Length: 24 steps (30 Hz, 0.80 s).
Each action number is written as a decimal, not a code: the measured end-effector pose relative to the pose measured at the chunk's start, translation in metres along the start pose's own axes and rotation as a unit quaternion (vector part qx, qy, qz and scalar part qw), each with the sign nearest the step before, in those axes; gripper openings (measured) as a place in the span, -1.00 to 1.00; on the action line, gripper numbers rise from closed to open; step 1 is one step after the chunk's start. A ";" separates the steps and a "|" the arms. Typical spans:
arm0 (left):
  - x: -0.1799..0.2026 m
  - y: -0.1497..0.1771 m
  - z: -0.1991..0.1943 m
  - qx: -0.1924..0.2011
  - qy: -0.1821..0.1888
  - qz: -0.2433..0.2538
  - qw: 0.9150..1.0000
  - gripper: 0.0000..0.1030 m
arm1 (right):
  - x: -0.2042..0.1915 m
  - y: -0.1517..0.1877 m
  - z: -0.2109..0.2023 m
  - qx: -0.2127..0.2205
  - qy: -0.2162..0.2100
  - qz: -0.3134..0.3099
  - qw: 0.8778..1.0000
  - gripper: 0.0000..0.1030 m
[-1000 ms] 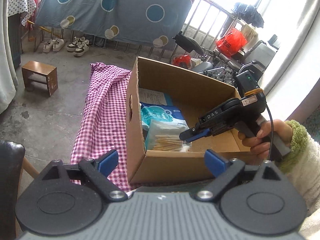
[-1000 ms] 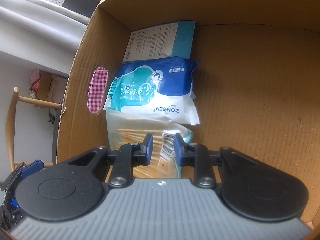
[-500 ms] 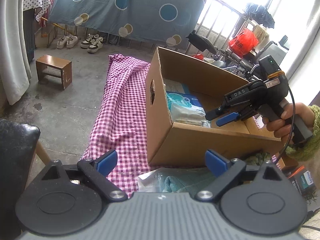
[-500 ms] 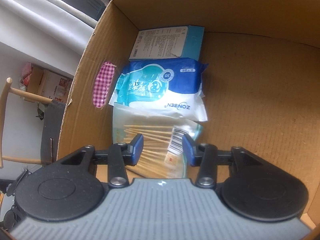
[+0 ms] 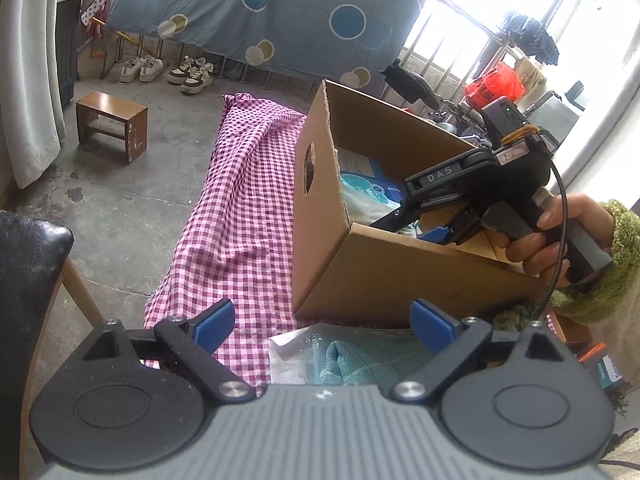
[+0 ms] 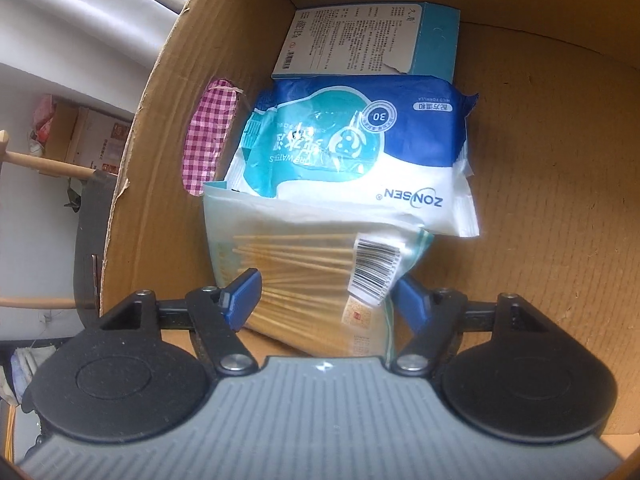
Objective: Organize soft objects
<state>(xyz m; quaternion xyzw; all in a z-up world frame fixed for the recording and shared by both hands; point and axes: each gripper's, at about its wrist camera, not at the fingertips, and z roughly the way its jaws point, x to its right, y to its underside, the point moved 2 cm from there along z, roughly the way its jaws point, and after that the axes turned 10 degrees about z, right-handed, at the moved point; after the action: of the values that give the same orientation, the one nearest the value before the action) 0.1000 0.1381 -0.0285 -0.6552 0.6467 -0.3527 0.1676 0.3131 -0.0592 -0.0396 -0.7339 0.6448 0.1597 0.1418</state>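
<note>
Spreading wide, the right gripper (image 6: 326,294) has just been opening its jaws – the bag of cotton swabs (image 6: 304,276) lies between them, pads clear of it, on the floor of the cardboard box (image 6: 552,208). Beyond the bag sit a wipes pack (image 6: 360,152) and a small carton (image 6: 368,42). The left gripper (image 5: 324,322) gapes empty above a bagged teal cloth (image 5: 360,356) on the checked cloth (image 5: 240,208), just beside the box.
</note>
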 end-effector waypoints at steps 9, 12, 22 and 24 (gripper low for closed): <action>0.010 0.000 -0.009 0.021 -0.003 0.022 1.000 0.85 | 0.022 0.009 -0.043 0.053 -0.016 0.016 0.998 0.40; 0.015 0.002 -0.014 0.029 -0.008 0.032 0.999 0.85 | 0.029 0.021 -0.074 0.094 -0.031 0.013 0.995 0.40; 0.036 0.017 -0.036 0.065 0.004 0.064 0.996 0.85 | 0.030 0.108 -0.171 0.224 -0.126 -0.034 0.966 0.47; 0.042 0.020 -0.039 0.067 0.004 0.067 0.996 0.85 | 0.032 0.129 -0.183 0.239 -0.147 -0.041 0.959 0.47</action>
<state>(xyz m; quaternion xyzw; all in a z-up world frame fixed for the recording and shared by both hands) 0.0555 0.1046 -0.0043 -0.5966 0.6643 -0.3861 0.2318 0.1986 -0.1800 0.1132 -0.6727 0.6059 0.1009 0.4125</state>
